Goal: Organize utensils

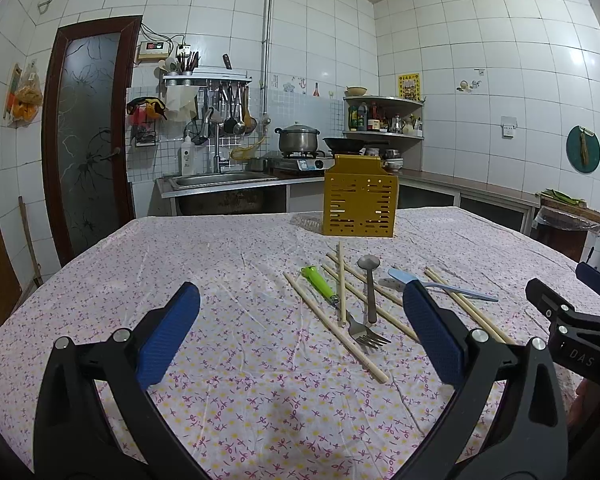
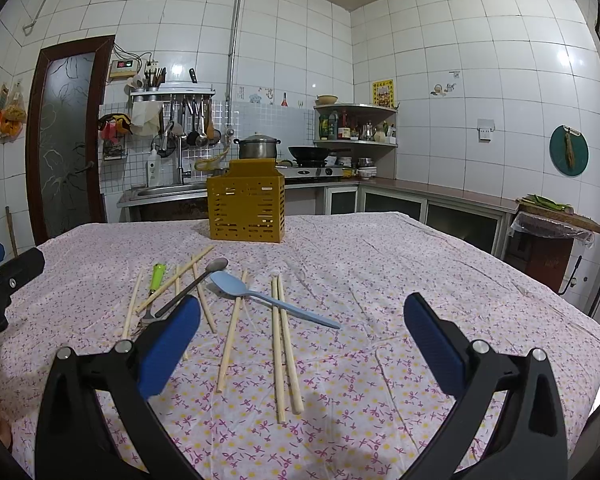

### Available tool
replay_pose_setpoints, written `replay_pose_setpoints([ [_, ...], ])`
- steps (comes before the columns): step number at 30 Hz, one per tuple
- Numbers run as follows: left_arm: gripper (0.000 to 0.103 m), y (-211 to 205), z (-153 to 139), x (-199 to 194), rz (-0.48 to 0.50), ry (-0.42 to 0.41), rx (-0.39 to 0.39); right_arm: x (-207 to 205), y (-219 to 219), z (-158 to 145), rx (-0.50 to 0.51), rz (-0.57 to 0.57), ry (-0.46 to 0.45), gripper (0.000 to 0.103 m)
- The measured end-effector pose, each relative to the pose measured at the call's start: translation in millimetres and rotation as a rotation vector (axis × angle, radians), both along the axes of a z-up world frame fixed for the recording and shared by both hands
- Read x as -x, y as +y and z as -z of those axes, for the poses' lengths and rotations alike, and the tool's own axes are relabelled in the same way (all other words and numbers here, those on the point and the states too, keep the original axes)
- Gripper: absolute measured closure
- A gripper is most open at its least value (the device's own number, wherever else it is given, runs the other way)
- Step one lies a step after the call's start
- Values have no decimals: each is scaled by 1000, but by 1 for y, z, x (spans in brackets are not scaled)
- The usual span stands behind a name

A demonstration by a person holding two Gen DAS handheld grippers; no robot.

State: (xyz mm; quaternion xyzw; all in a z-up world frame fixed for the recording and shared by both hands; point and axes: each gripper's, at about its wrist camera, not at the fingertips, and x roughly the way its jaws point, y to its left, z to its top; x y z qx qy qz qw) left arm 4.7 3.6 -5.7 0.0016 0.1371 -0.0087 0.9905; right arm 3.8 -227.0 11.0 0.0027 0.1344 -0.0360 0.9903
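A yellow slotted utensil holder (image 1: 359,196) (image 2: 246,208) stands upright at the far side of the table. In front of it lie several wooden chopsticks (image 1: 332,324) (image 2: 286,348), a fork with a green handle (image 1: 320,284) (image 2: 156,276), a metal spoon (image 1: 370,284) (image 2: 204,280) and a light blue plastic spoon (image 1: 440,284) (image 2: 268,298). My left gripper (image 1: 300,336) is open and empty, above the cloth just short of the utensils. My right gripper (image 2: 300,340) is open and empty, over the near ends of a pair of chopsticks. It also shows at the right edge of the left wrist view (image 1: 572,304).
The table carries a floral cloth (image 1: 180,264) (image 2: 420,280). Behind it are a sink counter (image 1: 220,180), a stove with a pot (image 1: 298,140) and a wok, a corner shelf (image 1: 384,116) and a brown door (image 1: 88,136). A chopping block (image 2: 556,220) stands at the right.
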Motion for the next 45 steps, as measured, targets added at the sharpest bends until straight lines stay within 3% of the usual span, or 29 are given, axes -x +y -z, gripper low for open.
replay_pose_setpoints([
  [45, 5, -2, 6, -6, 3, 11, 6, -1, -1, 0, -4, 0, 4, 4],
])
